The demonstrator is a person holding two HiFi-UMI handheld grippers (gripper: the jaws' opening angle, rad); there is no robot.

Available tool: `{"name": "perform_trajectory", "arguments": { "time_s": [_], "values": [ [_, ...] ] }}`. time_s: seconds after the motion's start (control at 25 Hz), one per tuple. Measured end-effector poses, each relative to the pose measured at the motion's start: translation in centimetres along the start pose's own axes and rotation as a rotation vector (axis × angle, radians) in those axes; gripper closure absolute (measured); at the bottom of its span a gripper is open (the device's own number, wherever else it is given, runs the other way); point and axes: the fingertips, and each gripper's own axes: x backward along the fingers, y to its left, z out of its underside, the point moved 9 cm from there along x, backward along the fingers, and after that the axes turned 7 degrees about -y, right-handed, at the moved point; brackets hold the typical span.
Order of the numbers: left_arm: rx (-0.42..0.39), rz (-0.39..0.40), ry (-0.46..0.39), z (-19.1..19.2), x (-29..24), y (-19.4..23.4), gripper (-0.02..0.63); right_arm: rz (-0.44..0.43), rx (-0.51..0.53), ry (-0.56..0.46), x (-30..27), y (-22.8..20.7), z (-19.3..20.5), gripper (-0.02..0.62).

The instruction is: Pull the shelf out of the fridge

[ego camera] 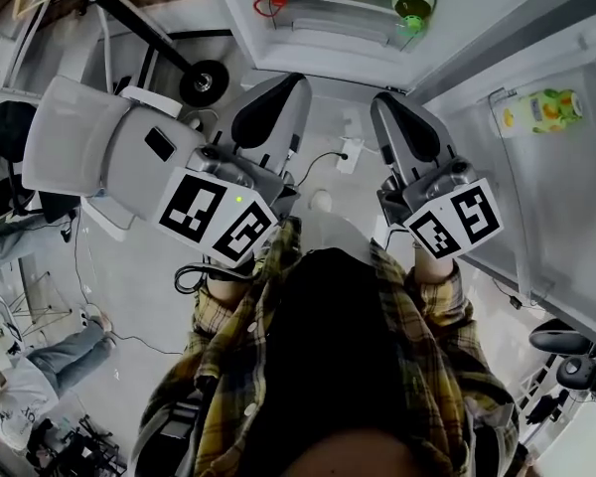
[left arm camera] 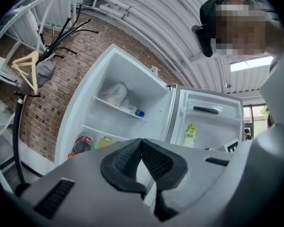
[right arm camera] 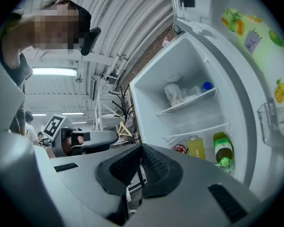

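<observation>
The white fridge (left arm camera: pixel 109 79) stands open ahead of me. Its upper shelf (left arm camera: pixel 117 109) carries a crumpled plastic bag and a blue-capped item; a lower shelf (left arm camera: pixel 100 131) sits above a cola bottle (left arm camera: pixel 82 144) and a yellow bottle (left arm camera: pixel 105 141). In the right gripper view the same shelves (right arm camera: pixel 189 103) show, with a green bottle (right arm camera: pixel 223 150) beneath. My left gripper (ego camera: pixel 283 89) and right gripper (ego camera: pixel 387 102) are held side by side short of the fridge, both shut with nothing between the pads, touching nothing.
The open fridge door (ego camera: pixel 546 197) stands at the right with a yellow-green bottle (ego camera: pixel 542 109) in its rack. A white chair (ego camera: pixel 84 137) is at the left, a coat rack with a wooden hanger (left arm camera: pixel 27 66) beside the brick wall, and a power strip (ego camera: pixel 350 155) on the floor.
</observation>
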Motion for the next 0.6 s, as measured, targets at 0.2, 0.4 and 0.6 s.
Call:
{"name": "perform_trajectory", "arguments": {
  "time_s": [0.2,0.4,0.6],
  "values": [
    [-0.005,-0.030,0.013,0.1,-1.4,1.0,0.603,-0.007,-0.030,0.017,-1.3,-1.8,0.5,0.577],
    [-0.001,-0.029,0.024,-0.2,-2.6,2.7,0.603,0.004,-0.043,0.020,-3.1,-2.7,0.8,0.577],
    [0.001,0.016,0.034,-1.0,-5.2,5.2,0.603,0.042,-0.042,0.011,-5.6,-3.9,0.8,0.577]
  ]
}}
